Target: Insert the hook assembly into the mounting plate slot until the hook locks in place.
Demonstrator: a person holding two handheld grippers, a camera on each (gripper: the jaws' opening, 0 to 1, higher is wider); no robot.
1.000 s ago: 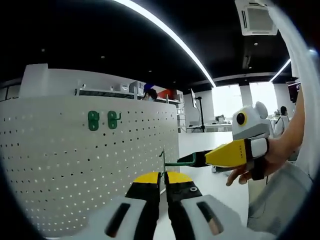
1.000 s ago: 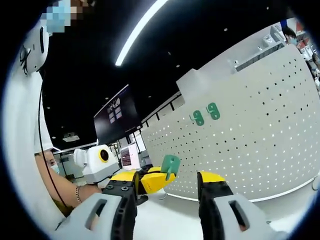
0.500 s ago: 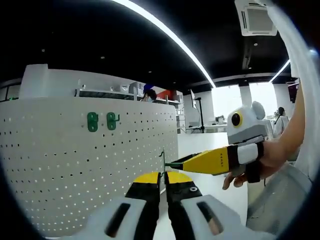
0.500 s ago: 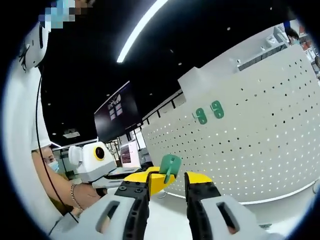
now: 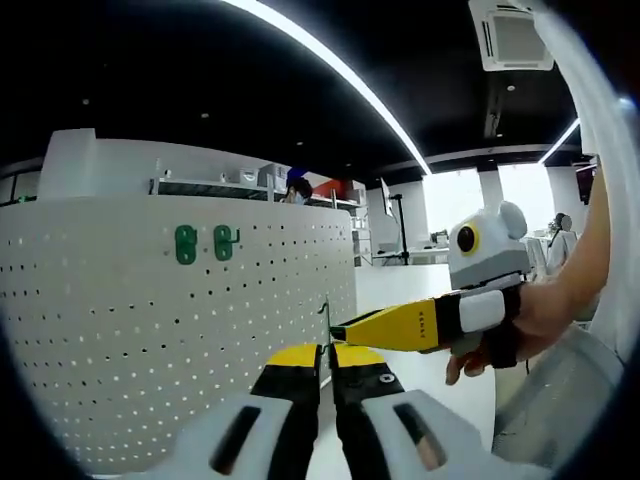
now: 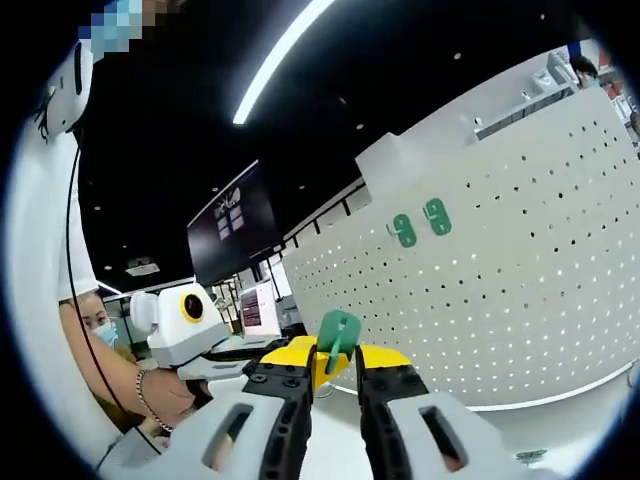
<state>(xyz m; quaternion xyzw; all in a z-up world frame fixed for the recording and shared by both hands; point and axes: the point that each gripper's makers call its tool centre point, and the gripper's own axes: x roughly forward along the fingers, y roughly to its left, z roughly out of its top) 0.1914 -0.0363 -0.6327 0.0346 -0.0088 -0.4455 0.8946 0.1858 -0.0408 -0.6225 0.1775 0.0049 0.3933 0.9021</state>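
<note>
Left gripper: its yellow-tipped jaws stand nearly together in the left gripper view, pinched on the thin edge of the green hook assembly, which rises just above the tips. In the right gripper view the same gripper comes in from the left as a yellow tip at the base of the green piece.

Right gripper: in its own view the jaws are drawn close, with a narrow gap between them, and the green hook assembly stands right in that gap above the tips. Whether both pads press on it cannot be told. In the left gripper view this gripper reaches in from the right, its yellow tip meeting the green piece.

Hook assembly: held up in the air between the two grippers, in front of the mounting plate and apart from it.

Mounting plate: a white perforated panel, curving away on the far side; it takes up the left of the left gripper view and the right of the right gripper view.

Mounted hooks: two green pieces side by side high on the panel, also visible in the right gripper view.

Hand: the person's hand grips the right gripper's handle.
</note>
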